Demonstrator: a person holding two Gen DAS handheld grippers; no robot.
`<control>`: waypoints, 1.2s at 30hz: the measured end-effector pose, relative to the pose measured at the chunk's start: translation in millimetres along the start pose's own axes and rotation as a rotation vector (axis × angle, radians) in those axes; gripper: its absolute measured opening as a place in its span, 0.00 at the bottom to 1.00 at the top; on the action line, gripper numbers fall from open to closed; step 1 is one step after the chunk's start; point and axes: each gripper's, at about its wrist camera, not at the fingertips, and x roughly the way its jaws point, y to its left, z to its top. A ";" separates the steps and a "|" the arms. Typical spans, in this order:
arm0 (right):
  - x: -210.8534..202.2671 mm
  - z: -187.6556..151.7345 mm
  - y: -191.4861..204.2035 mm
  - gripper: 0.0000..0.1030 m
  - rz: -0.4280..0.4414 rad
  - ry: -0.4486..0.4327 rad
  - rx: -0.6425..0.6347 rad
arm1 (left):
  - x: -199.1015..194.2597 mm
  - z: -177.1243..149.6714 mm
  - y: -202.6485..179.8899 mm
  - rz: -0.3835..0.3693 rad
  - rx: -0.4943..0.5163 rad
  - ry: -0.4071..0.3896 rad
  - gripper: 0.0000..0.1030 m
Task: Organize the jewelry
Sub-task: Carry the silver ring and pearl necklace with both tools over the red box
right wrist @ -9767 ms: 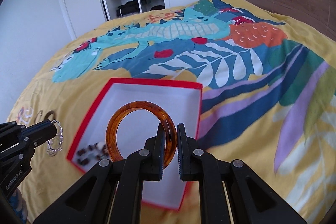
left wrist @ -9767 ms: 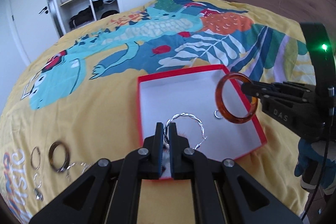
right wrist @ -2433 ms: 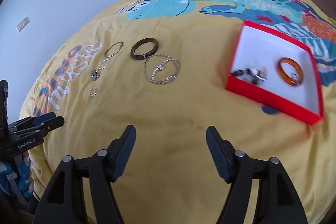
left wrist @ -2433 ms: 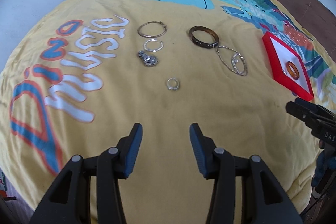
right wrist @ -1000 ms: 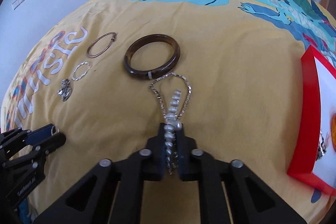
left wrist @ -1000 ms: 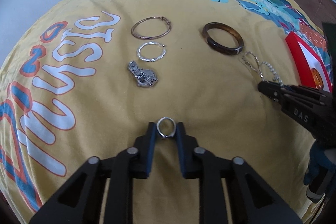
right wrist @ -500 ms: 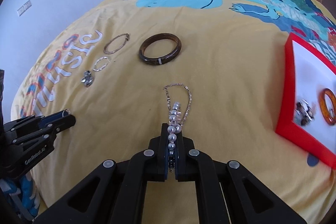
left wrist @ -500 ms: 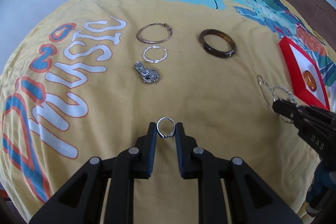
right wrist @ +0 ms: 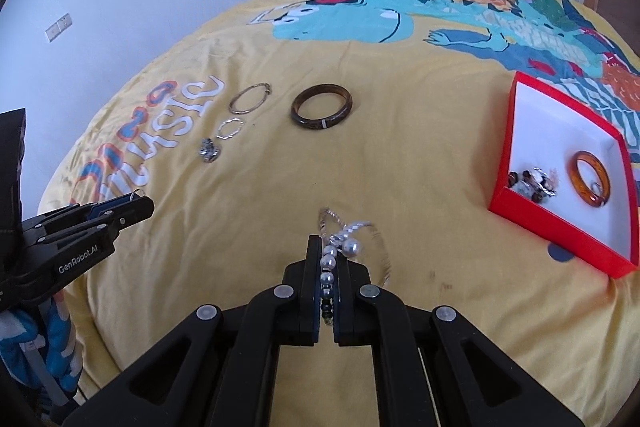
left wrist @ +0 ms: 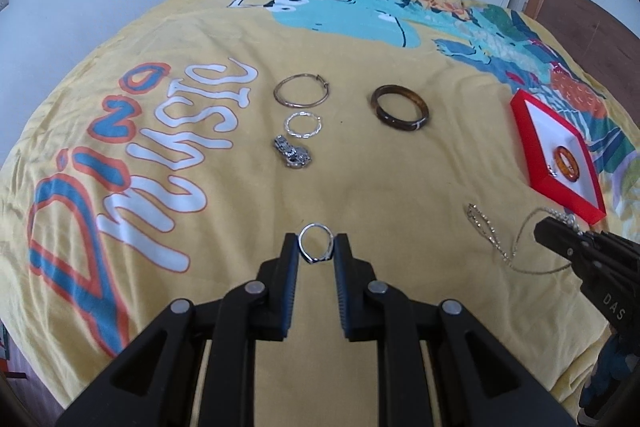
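The left gripper (left wrist: 316, 247) was clenched on a small thin silver ring (left wrist: 316, 242), held upright between its blue-padded fingertips above the yellow printed bedspread (left wrist: 224, 211). The right gripper (right wrist: 329, 259) pinched a string of grey pearl beads with silver chains (right wrist: 344, 247), whose loops hung ahead of its tips. Ahead of it and to the right sat a red cardboard box with a white lining (right wrist: 520, 131), holding an amber bangle (right wrist: 591, 178). Further ahead and slightly left lay a dark brown bangle (right wrist: 322, 105), a thin gold hoop (right wrist: 249, 98), a twisted silver ring (right wrist: 230, 128) and a crumpled silver piece (right wrist: 209, 149).
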 end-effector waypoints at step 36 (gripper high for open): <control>-114.2 -30.8 29.0 0.04 -0.006 -0.177 -0.021 | -108.3 -33.4 1.8 -0.029 0.029 -0.153 0.16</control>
